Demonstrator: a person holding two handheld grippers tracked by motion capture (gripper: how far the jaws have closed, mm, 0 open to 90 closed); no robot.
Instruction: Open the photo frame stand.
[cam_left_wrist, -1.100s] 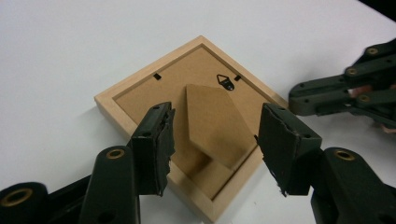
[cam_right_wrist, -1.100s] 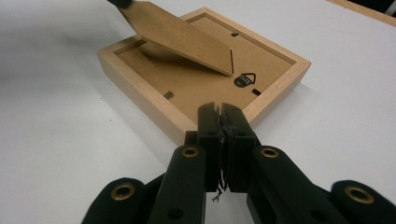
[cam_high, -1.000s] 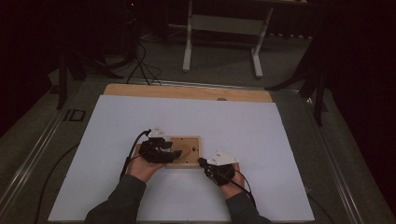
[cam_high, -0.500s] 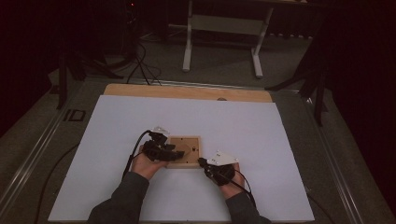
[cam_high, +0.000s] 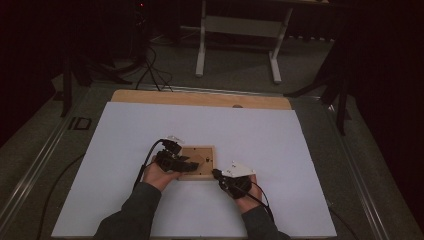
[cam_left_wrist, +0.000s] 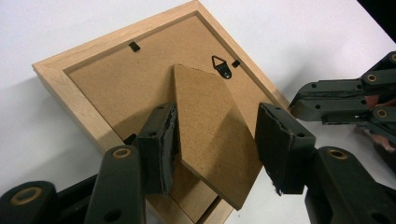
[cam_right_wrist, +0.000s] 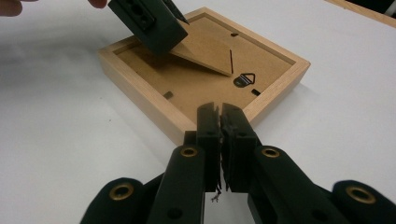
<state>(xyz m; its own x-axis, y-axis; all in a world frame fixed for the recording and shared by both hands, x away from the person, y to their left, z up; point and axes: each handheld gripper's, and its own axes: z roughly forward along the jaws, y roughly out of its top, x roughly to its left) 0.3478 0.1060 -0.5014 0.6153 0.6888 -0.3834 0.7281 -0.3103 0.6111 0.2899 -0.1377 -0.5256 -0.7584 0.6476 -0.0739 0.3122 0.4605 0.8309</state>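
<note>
Lying face down on the white table (cam_high: 280, 145), a wooden picture frame (cam_high: 197, 162) sits just below the middle of the high view, its brown backing board (cam_left_wrist: 121, 86) turned up to the camera. A person's forearms come in from the bottom edge of that view, each hand holding a black gripper beside the frame.

The left gripper (cam_left_wrist: 215, 140), at the frame's left end in the high view, straddles the frame's cardboard stand (cam_left_wrist: 210, 135), which is lifted off the backing board at an angle. Its jaws have just been closing and are partly open; in the left gripper view the left pad lies against one edge of the stand, while a gap separates the right pad from the other edge, so the stand sits between the jaws without being clamped. A small metal hanger (cam_left_wrist: 222, 65) shows above the stand's tip, toward the upper middle of that view.

The right gripper (cam_right_wrist: 220, 126) rests at the frame's lower right corner in the high view. In the right gripper view its jaws are pressed together with nothing between them, their tips just at the near wooden edge of the frame; whether they touch it cannot be told. The left gripper appears at the upper left of that view, over the raised stand.
</note>
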